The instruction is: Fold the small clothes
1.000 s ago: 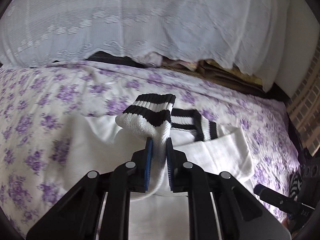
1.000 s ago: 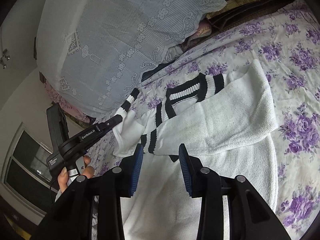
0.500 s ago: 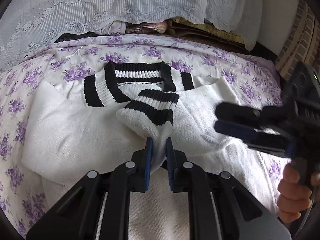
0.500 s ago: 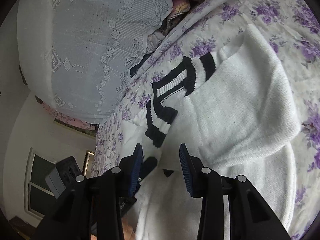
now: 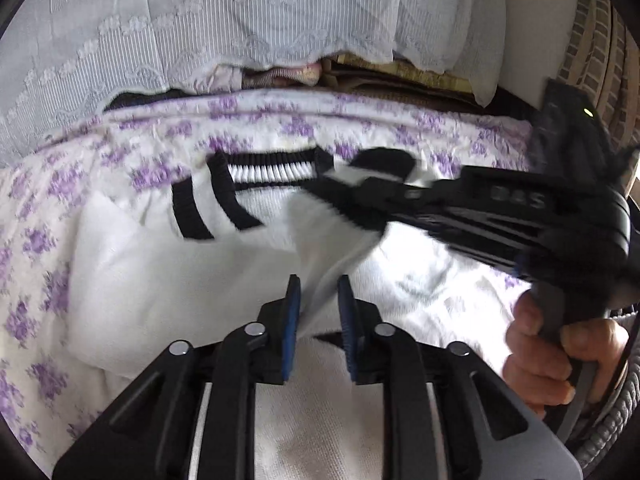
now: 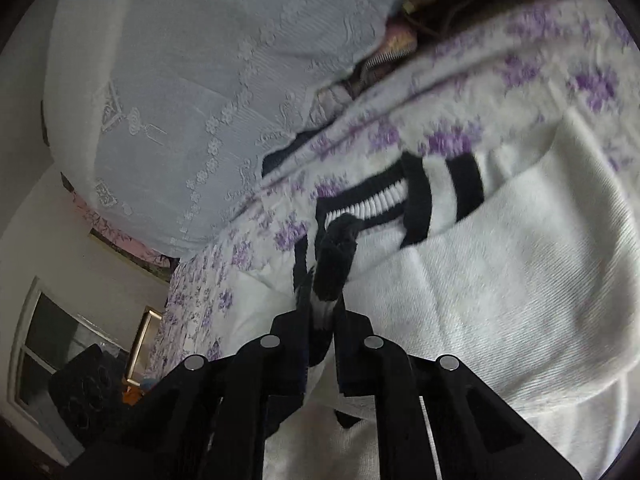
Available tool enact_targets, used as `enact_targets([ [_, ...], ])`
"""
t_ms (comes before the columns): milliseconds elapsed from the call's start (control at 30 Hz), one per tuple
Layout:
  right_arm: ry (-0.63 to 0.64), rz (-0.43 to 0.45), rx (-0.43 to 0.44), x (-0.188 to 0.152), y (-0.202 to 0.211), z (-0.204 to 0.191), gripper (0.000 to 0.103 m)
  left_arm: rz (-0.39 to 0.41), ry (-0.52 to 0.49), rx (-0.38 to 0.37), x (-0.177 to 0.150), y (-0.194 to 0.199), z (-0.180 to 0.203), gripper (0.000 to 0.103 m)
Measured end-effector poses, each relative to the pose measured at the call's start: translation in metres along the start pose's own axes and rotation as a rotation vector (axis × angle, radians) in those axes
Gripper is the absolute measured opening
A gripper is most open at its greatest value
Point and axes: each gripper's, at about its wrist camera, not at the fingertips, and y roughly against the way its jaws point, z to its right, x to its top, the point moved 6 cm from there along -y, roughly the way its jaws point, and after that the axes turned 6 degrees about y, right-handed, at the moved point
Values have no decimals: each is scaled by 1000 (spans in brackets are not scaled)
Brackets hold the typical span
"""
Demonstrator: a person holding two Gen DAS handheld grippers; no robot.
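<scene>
A white knit sweater (image 5: 160, 272) with a black-striped collar (image 5: 272, 168) lies flat on the purple-flowered bed sheet (image 5: 60, 200). One sleeve is folded across its chest. My left gripper (image 5: 318, 284) has that sleeve's white part between its blue pads; its jaws are opening and the fabric hangs loosely in the gap. My right gripper (image 5: 336, 194) reaches in from the right, held by a person's hand (image 5: 552, 360). In the right wrist view, the right gripper (image 6: 322, 312) is closing and pinches the sleeve's striped cuff (image 6: 334, 256) just in front of the collar (image 6: 380, 200).
A white lace cover (image 5: 240, 20) drapes over a pile at the head of the bed, with folded textiles (image 5: 280, 74) showing under its hem. A brick wall (image 5: 600, 40) stands at the right. The right wrist view shows a window (image 6: 52, 340) far left.
The left gripper carried the sleeve across the sweater's chest, then its jaws parted. The right gripper moved in over the sweater and closed on the striped cuff.
</scene>
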Motion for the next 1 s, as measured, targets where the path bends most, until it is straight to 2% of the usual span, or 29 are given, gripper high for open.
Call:
enact_targets([
  [67,17,50,-27,13,20,8,10,46,3,6,9,12,-2,26],
  [100,22,69,-38,18,28,13,10,67,7,15,13,17,-5,31],
  [133,23,81,-46,22,35,18,10,85,16,35,15,21,-10,41],
  [167,19,90,-56,24,41,25,11,98,28,59,16,23,-17,46],
  [233,13,99,-72,25,49,37,11,103,68,125,17,21,-38,50],
  [367,28,117,-132,17,59,55,10,38,213,223,9,7,-91,50],
  [467,-3,73,-189,6,57,81,11,-80,236,320,-9,-15,-119,50],
  [500,-34,47,-196,2,54,90,12,-121,237,332,-16,-25,-124,54],
  [567,-104,12,-201,-6,49,105,15,-103,236,342,-18,-25,-129,62],
  [633,-144,27,-192,-6,52,113,15,-101,222,354,-16,-23,-128,64],
  [733,-102,49,-229,-6,57,111,15,-60,193,345,-5,-11,-120,62],
  [833,-66,16,-280,-7,59,112,16,-23,147,340,9,-2,-109,62],
  [933,-76,109,-401,3,85,120,25,-17,100,341,18,-4,-98,62],
  [1000,-58,202,-397,12,105,115,24,-18,74,332,22,-11,-91,62],
])
